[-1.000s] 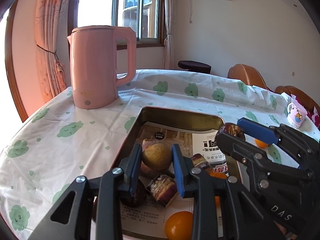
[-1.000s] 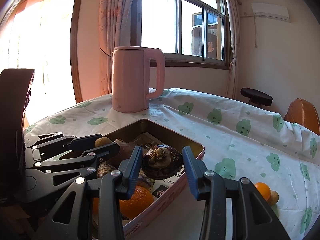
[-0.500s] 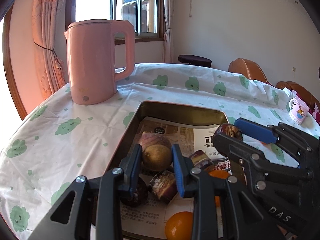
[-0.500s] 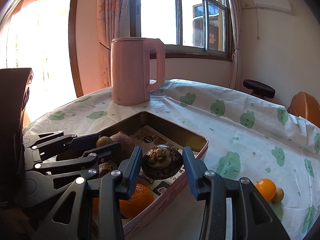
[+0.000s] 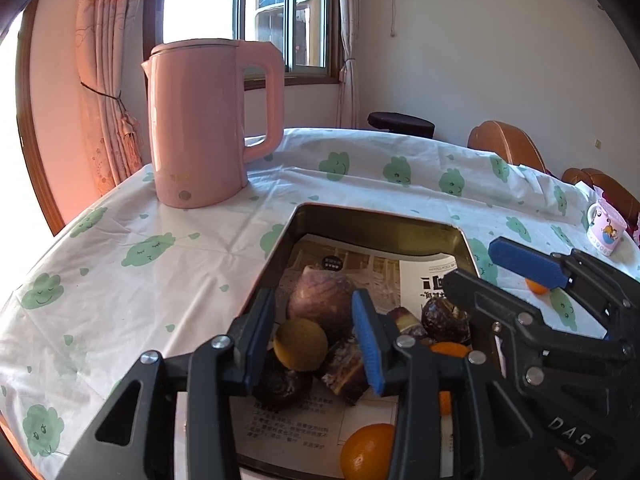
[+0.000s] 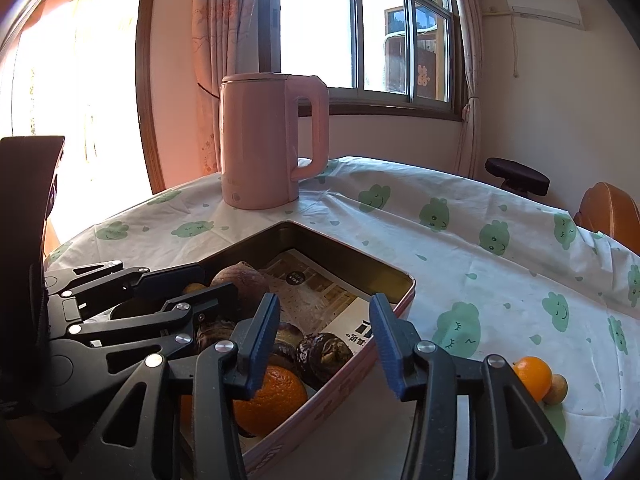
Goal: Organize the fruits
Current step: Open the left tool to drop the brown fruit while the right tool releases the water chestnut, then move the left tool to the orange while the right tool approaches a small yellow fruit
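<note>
Currently both grippers hang over the tin tray (image 6: 402, 280). Left gripper (image 5: 312, 342): jaws spread, a small yellow-brown fruit (image 5: 300, 343) between them; contact not clear. Right gripper (image 6: 325, 338): jaws spread, nothing pinched; dark wrinkled fruit (image 6: 324, 354) lies in the tray below it.

Still out on the tablecloth (image 6: 460, 248): 1 orange (image 6: 532, 376) and 1 small brown fruit (image 6: 557, 389), touching.

Risks, as I judge them:
- Gripper frames sit very near each other; a sideways reach could knock them together.
- Round fruit may roll when nudged, toward the table edge.
- Closing left jaws could catch neighbouring fruit crowded against the yellow one.
</note>
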`<state>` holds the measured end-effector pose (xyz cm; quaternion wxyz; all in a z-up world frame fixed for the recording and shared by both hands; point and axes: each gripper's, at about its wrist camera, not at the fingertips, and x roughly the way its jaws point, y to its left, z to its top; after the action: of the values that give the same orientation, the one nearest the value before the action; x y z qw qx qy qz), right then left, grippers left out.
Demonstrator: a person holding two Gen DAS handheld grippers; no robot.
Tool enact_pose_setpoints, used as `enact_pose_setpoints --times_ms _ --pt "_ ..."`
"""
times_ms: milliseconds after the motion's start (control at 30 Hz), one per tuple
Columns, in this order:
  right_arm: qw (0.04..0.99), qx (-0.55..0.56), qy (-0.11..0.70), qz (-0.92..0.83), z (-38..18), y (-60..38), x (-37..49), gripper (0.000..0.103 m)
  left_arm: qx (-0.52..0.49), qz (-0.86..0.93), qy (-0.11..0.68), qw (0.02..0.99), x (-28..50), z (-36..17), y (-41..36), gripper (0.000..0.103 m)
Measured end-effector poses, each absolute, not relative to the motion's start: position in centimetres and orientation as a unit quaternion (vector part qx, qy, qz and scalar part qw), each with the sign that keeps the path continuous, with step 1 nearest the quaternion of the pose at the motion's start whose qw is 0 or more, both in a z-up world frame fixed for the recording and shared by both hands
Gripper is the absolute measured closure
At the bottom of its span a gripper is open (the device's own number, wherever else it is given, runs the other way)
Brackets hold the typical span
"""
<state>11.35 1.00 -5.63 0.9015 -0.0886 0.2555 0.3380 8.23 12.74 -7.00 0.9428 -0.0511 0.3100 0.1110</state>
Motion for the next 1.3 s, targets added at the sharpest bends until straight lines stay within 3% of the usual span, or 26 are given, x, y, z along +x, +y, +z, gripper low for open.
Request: enact_pose_setpoints --times_ms 167,333,567,800,1300 --pt "0.908 -0.073 0.245 0.331 -5.3 0.1 11.2 0.04 -0.057 0.111 0.303 0.945 7.5 -6.8 12.9 0.042" --pt "0.917 -0.1 0.234 0.306 -4.8 -1.5 10.5 0.035 -0.054 0.087 0.283 0.954 6.8 -5.8 11.1 0.029" --pt "0.94 -0.093 0.232 0.233 -3.2 -9.4 11.6 0.035 -0.011 0.03 0.262 0.964 7.2 -3.8 4.8 0.029" --pt "0.961 -0.046 0.245 0.12 -3.5 -17.0 14.2 0.035 0.028 -0.029 0.297 0.954 10.7 -4.4 -2.0 0.029" --pt "0.965 -0.011 0.248 0.087 -4.4 -20.1 14.9 0.031 0.01 -0.065 0.364 0.929 17.8 -7.4 -6.9 0.029"
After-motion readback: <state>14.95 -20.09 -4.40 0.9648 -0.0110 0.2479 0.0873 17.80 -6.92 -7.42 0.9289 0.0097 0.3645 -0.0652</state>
